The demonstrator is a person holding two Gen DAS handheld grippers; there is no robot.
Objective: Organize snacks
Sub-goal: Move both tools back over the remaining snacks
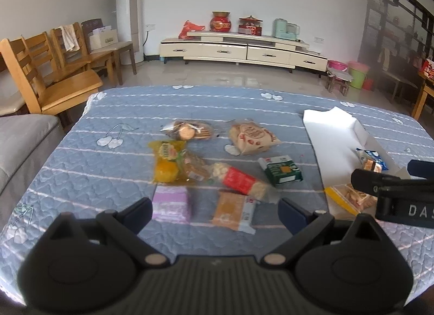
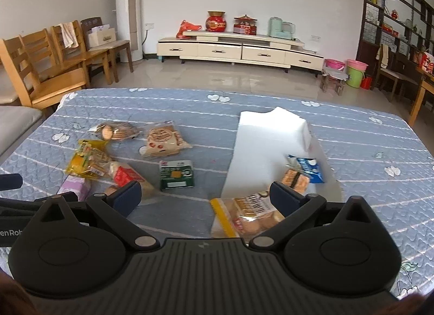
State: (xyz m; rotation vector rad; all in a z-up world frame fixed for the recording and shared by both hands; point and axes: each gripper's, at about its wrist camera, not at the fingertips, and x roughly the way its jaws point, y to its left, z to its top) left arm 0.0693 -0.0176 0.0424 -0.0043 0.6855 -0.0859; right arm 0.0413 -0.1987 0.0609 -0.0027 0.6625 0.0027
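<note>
Blue quilted cloth point(image 1: 108, 114) covers the counter. Loose snacks are scattered at left: a purple wrapped packet point(image 1: 170, 204) and a red-banded cracker sleeve point(image 1: 240, 180) lying diagonally. At right, a white open cardboard box point(image 2: 260, 149) contains a blue packet point(image 2: 309, 170). Left gripper point(image 1: 215, 210) and right gripper point(image 2: 204, 194) fingers are spread wide, empty.

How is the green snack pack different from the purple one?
The green snack pack has a yellow square printed on its dark front; the purple snack pack looks plain and pale. The green one lies further right, nearer the white box; the purple one lies right by the left hand-held gripper. Both lie flat on the blue quilt, untouched.
</note>
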